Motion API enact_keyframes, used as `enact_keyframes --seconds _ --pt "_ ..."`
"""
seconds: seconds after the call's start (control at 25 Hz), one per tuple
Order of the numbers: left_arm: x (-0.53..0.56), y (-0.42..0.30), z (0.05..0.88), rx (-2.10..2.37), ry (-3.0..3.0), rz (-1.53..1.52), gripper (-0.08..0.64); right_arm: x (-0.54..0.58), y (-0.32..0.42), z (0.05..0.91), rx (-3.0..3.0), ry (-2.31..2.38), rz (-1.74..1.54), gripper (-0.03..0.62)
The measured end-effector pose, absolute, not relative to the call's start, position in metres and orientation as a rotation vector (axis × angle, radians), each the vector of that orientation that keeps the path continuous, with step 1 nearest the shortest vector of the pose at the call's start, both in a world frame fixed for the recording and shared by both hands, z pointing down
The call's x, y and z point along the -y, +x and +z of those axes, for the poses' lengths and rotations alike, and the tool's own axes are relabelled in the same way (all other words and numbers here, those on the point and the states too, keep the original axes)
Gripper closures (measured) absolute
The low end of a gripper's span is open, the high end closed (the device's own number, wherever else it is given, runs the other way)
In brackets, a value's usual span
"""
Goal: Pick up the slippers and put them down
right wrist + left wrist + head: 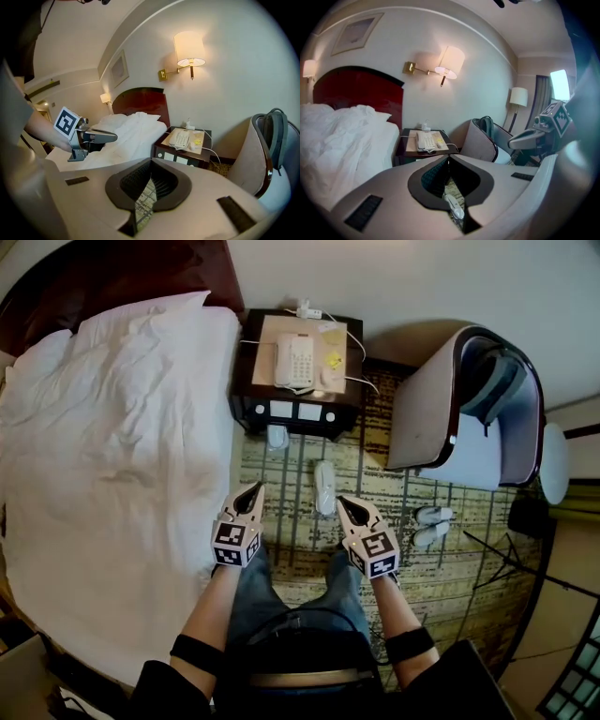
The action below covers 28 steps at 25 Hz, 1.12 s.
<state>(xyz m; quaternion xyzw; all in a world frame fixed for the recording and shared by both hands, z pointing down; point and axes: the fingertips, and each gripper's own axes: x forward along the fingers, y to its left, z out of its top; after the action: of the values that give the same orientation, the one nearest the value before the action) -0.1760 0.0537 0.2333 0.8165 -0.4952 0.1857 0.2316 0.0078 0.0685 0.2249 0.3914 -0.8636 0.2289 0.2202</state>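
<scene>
Blocked at nine o'clock by the bed (112,427), at twelve by the nightstand (247,354), at two by the armchair (427,409). Passable over the carpet (291,517) between, around one slipper (324,487).

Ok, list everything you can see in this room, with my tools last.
Bed: one, white bedding, left.
Headboard: one, dark red, behind bed.
Nightstand: one, dark, beside bed.
Telephone: one, white, on nightstand.
Wall lamp: one, cream shade, above nightstand.
Armchair: one, grey, right of nightstand.
Carpet: one, patterned, floor.
Slippers: three, white, one mid-carpet, two by armchair; maybe a fourth at nightstand's foot.
Left tool: one, grey, shut, empty.
Right tool: one, grey, shut, empty.
</scene>
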Motion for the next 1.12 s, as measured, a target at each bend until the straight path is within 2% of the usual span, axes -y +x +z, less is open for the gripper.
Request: enact_keyframes --seconds 0.16,0.32,0.64,1.12 --pt "-0.047 -0.186 0.288 1.314 2.159 0.458 0.519 -0.063 -0.023 0.271 2.369 1.043 0.671 0.592" --pt "-0.032 -0.193 0.353 1.245 2.049 0.379 0.421 -0.05 -0.05 0.314 2.351 1.018 0.691 0.592" --pt "0.014 -0.209 0.494 1.199 1.802 0.117 0.314 -0.032 -0.07 0.425 2.31 0.967 0.689 0.592" --pt "0.064 -0.204 0.724 1.033 1.714 0.178 0.118 0.007 -0.125 0.64 2.311 0.88 0.755 0.592"
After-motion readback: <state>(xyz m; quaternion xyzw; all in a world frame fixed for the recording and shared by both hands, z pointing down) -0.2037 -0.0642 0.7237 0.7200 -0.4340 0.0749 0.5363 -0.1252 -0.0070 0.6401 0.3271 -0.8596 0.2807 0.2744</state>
